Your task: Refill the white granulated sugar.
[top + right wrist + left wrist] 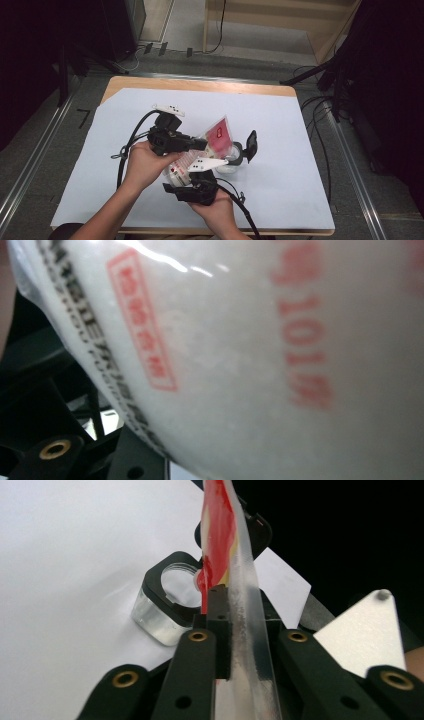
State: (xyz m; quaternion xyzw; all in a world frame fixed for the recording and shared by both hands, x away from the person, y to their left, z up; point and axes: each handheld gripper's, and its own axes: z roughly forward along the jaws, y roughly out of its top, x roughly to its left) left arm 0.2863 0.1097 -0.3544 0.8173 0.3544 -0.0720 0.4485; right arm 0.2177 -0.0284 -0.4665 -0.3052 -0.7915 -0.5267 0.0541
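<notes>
Jaws of both grippers (pixel 205 144) (pixel 192 175) clamp the bag (pixel 220 134).

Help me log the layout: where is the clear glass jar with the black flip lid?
In the high view the clear glass jar stands on the white sheet right of centre, just right of the plastic pouch.

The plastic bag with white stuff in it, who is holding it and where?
Both grippers hold the plastic bag. The left gripper pinches its flat red-printed upper part edge-on; the right gripper grips its full lower part.
</notes>
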